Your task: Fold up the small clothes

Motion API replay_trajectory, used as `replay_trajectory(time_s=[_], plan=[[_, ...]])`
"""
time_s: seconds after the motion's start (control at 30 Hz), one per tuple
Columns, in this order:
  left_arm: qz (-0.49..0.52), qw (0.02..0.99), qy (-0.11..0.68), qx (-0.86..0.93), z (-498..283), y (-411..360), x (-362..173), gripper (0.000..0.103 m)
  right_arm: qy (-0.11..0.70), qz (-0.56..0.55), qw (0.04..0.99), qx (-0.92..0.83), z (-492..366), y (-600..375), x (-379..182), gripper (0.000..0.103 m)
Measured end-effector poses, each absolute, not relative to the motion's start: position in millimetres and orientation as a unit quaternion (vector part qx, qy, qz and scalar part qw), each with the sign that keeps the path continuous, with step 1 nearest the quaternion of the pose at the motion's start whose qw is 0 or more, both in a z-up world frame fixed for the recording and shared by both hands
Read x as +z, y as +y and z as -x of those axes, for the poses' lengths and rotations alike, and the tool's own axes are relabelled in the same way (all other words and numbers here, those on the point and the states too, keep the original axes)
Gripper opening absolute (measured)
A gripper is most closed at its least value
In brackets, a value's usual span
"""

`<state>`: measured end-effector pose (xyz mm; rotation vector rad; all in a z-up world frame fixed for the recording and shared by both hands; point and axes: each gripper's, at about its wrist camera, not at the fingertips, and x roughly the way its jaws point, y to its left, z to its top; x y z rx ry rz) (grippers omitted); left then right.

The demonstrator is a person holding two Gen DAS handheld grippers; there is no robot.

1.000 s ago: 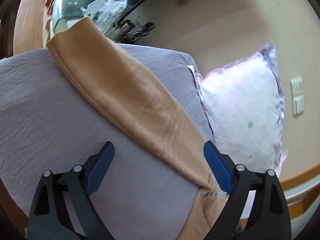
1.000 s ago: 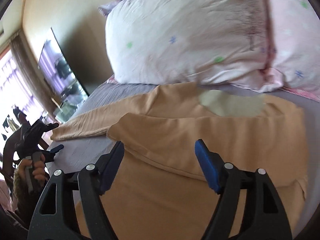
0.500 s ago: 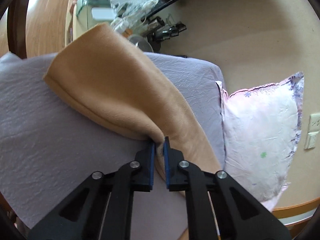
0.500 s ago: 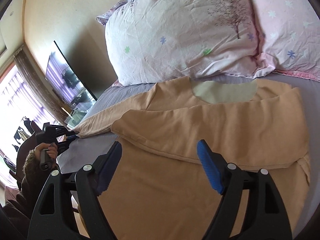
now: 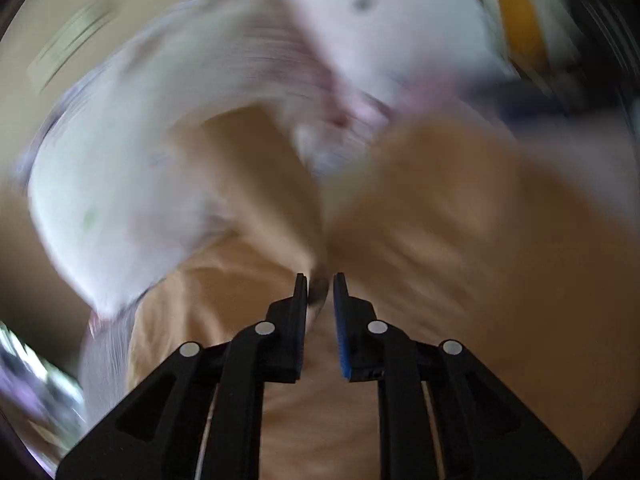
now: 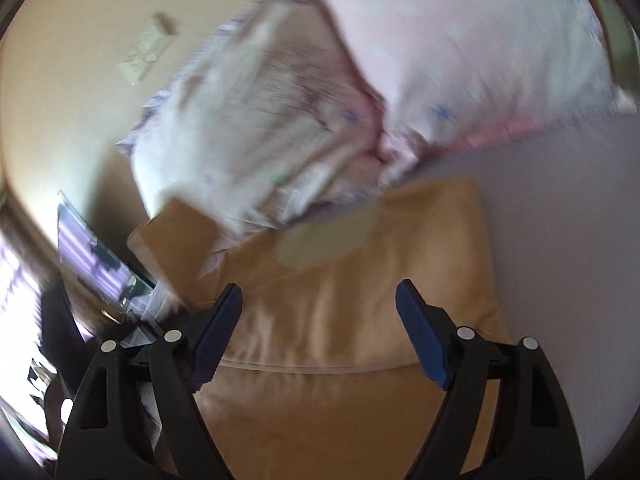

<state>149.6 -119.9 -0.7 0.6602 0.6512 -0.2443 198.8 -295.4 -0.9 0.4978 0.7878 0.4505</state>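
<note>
Shirt [image 6: 360, 280] lengthwise ahead of wide right gripper [image 6: 318, 312], collar far; sleeve [image 5: 256, 184] pinched in left gripper [image 5: 320, 292], now lifted over body.

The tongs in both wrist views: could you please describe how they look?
Both the left tongs and right tongs have matte black angular plastic fingers with triangular cut-outs, round silver rivets and ribbed blue pads at the tips. No cables, markings or sleeves are visible.
</note>
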Motion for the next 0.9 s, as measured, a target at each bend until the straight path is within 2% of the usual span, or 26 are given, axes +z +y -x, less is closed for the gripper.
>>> replay_trajectory(time_s=[0.03, 0.1, 0.13, 0.17, 0.23, 0.37, 0.4, 0.43, 0.47, 0.57, 0.73, 0.83, 0.9], plan=[[-0.376, 0.868, 0.299, -0.124, -131, -142, -25, 0.015, 0.389, -0.243, 0.863, 0.213, -202, -298, -6, 0.065], [-0.414, 0.858, 0.277, -0.122, -109, -150, -39, 0.016, 0.417, -0.249, 0.848, 0.212, -210, -303, -19, 0.060], [-0.420, 0.858, 0.271, -0.119, -100, -151, -40, 0.025, 0.424, -0.248, 0.846, 0.208, -213, -304, -23, 0.060], [-0.408, 0.863, 0.274, -0.118, -89, -144, -35, 0.042, 0.433, -0.244, 0.845, 0.198, -215, -304, -27, 0.058], [-0.378, 0.874, 0.283, -0.110, -80, -124, -25, 0.056, 0.443, -0.239, 0.843, 0.189, -221, -302, -32, 0.054], [-0.333, 0.881, 0.329, -0.064, -80, -74, -18, 0.056, 0.471, -0.211, 0.833, 0.200, -231, -282, -42, 0.046], [-0.324, 0.880, 0.342, -0.053, -86, -65, -17, 0.056, 0.485, -0.189, 0.830, 0.201, -233, -271, -47, 0.041], [-0.316, 0.880, 0.353, -0.042, -88, -56, -17, 0.056, 0.482, -0.171, 0.836, 0.199, -232, -265, -48, 0.028], [-0.306, 0.880, 0.363, -0.030, -89, -44, -19, 0.057, 0.473, -0.150, 0.845, 0.199, -230, -260, -47, 0.005], [-0.274, 0.886, 0.374, -0.024, -90, -28, -18, 0.063, 0.423, -0.148, 0.871, 0.201, -220, -262, -28, 0.005], [-0.238, 0.892, 0.382, -0.029, -82, -19, -17, 0.063, 0.313, -0.201, 0.923, 0.095, -195, -328, 11, 0.005], [-0.231, 0.894, 0.382, -0.032, -82, -16, -17, 0.063, 0.386, -0.168, 0.906, 0.049, -207, -342, -8, 0.007], [-0.219, 0.895, 0.386, -0.034, -82, -14, -18, 0.064, 0.387, -0.197, 0.899, 0.048, -203, -350, -12, 0.013]])
